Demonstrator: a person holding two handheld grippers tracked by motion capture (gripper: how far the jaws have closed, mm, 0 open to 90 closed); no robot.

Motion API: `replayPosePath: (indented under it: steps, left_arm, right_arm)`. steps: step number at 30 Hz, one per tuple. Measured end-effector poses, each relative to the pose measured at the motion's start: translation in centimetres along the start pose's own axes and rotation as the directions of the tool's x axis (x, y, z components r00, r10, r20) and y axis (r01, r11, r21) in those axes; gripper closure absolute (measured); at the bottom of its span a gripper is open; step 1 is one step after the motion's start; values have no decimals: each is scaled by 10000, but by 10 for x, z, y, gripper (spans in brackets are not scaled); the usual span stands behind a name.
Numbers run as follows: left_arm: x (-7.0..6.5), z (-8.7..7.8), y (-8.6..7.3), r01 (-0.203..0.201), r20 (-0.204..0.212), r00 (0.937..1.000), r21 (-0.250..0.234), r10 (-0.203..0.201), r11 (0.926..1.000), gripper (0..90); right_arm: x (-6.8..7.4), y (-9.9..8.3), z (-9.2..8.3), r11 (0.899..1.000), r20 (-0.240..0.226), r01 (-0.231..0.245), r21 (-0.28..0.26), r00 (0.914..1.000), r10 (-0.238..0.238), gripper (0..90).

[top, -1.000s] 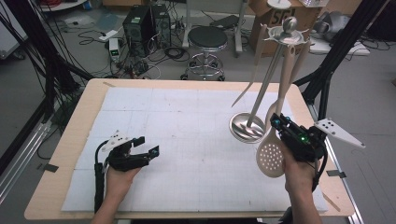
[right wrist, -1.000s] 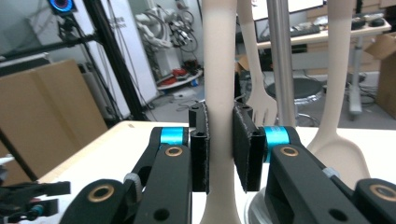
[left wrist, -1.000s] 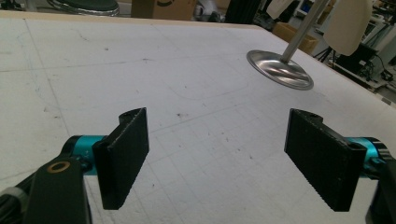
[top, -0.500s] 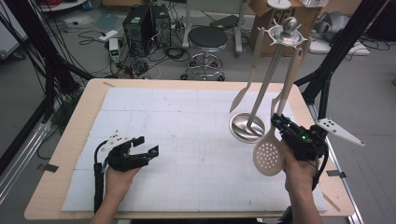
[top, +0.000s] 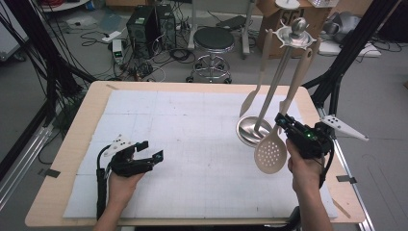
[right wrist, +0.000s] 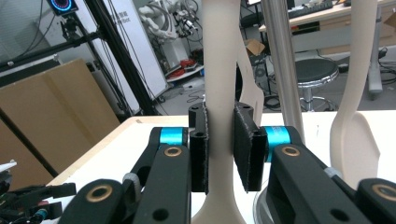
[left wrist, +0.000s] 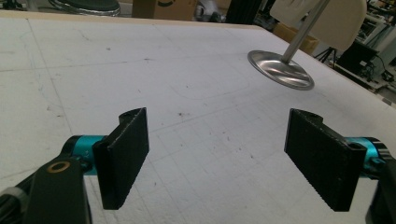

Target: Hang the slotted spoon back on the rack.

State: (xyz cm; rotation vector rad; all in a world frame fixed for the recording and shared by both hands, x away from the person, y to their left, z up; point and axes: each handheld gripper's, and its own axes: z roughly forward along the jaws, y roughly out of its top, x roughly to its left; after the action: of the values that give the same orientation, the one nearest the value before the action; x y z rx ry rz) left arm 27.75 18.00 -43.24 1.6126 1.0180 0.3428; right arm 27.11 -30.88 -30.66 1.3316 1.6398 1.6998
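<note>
L hand [top: 120,185] rests on the mat [top: 192,125] near-left, holding the L gripper [top: 155,156]. Its jaws stand wide apart w/ nothing between them; the L gripper view shows bare mat betw. the two pads [left wrist: 126,156].

Mid-right: utensil stand [top: 297,30] w/ steel pole and round steel base [top: 250,131] set on the mat. Spatula [top: 252,96] hangs at the stand's left side, blade down, just above the base's far edge.

Task item: slotted spoon [top: 271,153], beige. Long axis runs steeply from the stand's top rim down and toward the near side; perforated bowl is the low end, hanging just near of the base, above the mat. Whether the top of the handle sits on a hook: cannot tell.

R gripper [top: 284,122], held in the R hand [top: 303,166], is at the lower handle, just above the bowl. In the R gripper view the handle [right wrist: 219,93] rises vertically betw. the jaws; the left pad lies on it, the right pad [right wrist: 245,147] shows a thin gap low down. Judgement: jaws clamped on the spoon handle, grip light.

Key relation: the handle axis crosses the jaw line at a right angle, so the grip is square. R hand is on the item; L hand is well apart. Next move likely calls for a lift along the handle axis, clear of the pole [right wrist: 285,70] just right of it.
</note>
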Motion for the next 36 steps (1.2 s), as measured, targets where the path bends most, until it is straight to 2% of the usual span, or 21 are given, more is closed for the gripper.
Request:
replayPosePath:
  steps: [3,7,9,12,20,22,24,31,36]
  left_arm:
    - [0,-1,0,10,-2,10000,-41,-10,10000,225]
    - [0,-1,0,10,-3,10000,-47,-10,10000,225]
    - [0,-1,0,-3,7,10000,-23,3,10000,225]
    - [0,-1,0,1,16,10000,-34,-1,10000,225]
    - [-1,0,1,-19,69,10000,-41,19,10000,225]
    - [-1,0,0,-59,69,10000,-38,59,10000,224]
    - [-1,0,0,-66,76,9999,-13,66,10000,224]
    - [-1,0,0,-88,70,9999,10,88,10000,223]
    - [-1,0,0,-89,89,9999,10,89,10000,224]
  right_arm:
    - [-3,1,2,9999,3,-96,68,10000,96,740]
    - [-10,1,4,9981,-16,-604,138,9982,604,570]
    - [-12,0,1,9977,240,-677,-87,9974,679,555]
    - [-15,-3,-1,9964,162,-842,-111,9963,843,513]
    - [-16,-11,0,9972,127,-695,267,9975,692,326]
    - [-14,-13,2,9974,-31,-610,380,9981,611,313]
    - [-13,-16,4,9969,-383,-552,556,9976,574,252]
    - [-8,-29,12,9956,-1004,-264,895,9943,354,218]
    - [-9,-38,16,9936,-1114,-159,1115,9934,284,212]
